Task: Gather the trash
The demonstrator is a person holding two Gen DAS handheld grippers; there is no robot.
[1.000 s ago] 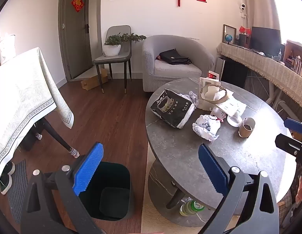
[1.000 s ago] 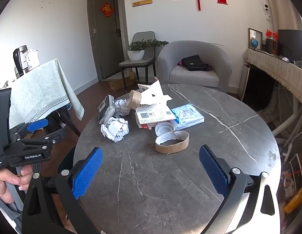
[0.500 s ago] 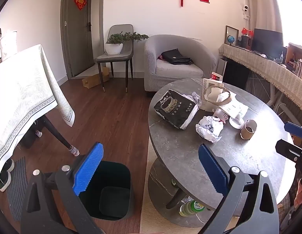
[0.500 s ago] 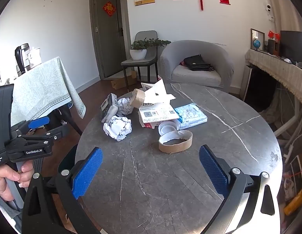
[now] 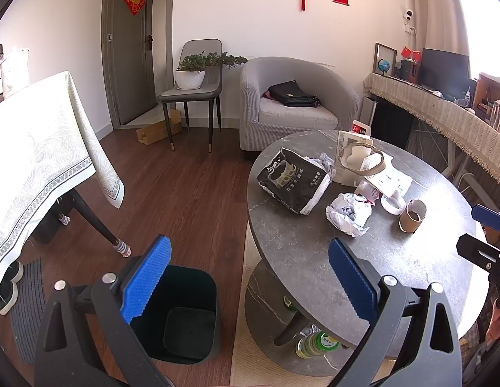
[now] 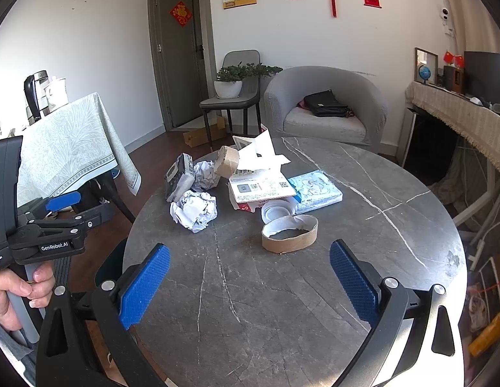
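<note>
Over the round table [image 6: 282,290] — both grippers, left [image 5: 250,277] and right [image 6: 246,277], spread wide, empty.

Your left gripper [image 5: 250,277] sits a little farther back and left of the round table [image 5: 301,258] than a second ago — the crumpled paper [image 5: 346,214] and black bag [image 5: 293,182] lie farther right in its view. Your right gripper [image 6: 250,279] has lifted slightly — the tape ring [image 6: 290,233] and crumpled paper [image 6: 195,209] sit lower and nearer.
</note>
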